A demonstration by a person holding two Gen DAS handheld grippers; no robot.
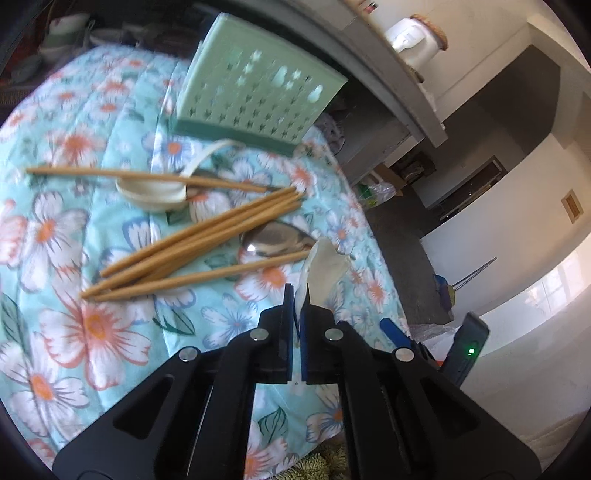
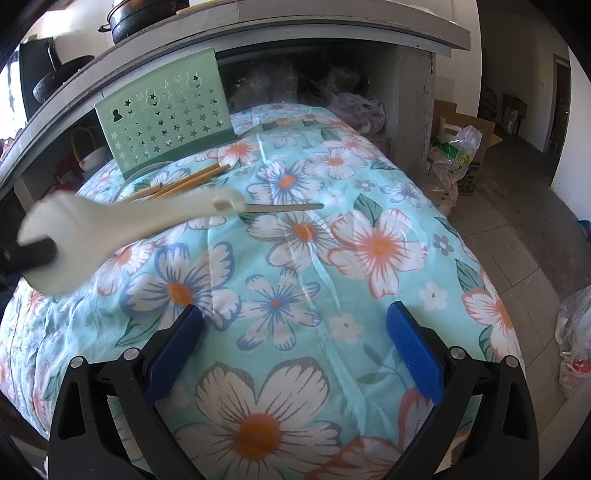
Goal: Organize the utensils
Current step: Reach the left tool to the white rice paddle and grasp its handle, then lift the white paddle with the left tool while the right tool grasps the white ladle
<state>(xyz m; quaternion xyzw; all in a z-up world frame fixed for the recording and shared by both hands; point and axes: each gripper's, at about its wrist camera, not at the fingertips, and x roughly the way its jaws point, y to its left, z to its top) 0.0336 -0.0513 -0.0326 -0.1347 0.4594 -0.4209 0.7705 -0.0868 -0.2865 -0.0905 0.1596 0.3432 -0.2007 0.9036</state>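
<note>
My left gripper (image 1: 297, 295) is shut on the handle of a white spoon (image 1: 321, 266), which is lifted off the floral cloth (image 1: 110, 325). From the right wrist view that white spoon (image 2: 122, 218) hangs in the air at the left, pinched by a black finger. On the cloth lie several wooden chopsticks (image 1: 199, 243), a metal spoon (image 1: 277, 240) and a second white spoon (image 1: 155, 192) under one chopstick. A green perforated holder (image 1: 255, 96) (image 2: 166, 114) stands at the far edge. My right gripper (image 2: 295, 350) is open over bare cloth, holding nothing.
A concrete counter (image 2: 332, 26) with dark pots overhangs the far side. Plastic bags (image 2: 458, 155) and a cardboard box sit on the floor at the right, where the cloth-covered surface drops off. A white jug (image 1: 410, 37) stands on the counter.
</note>
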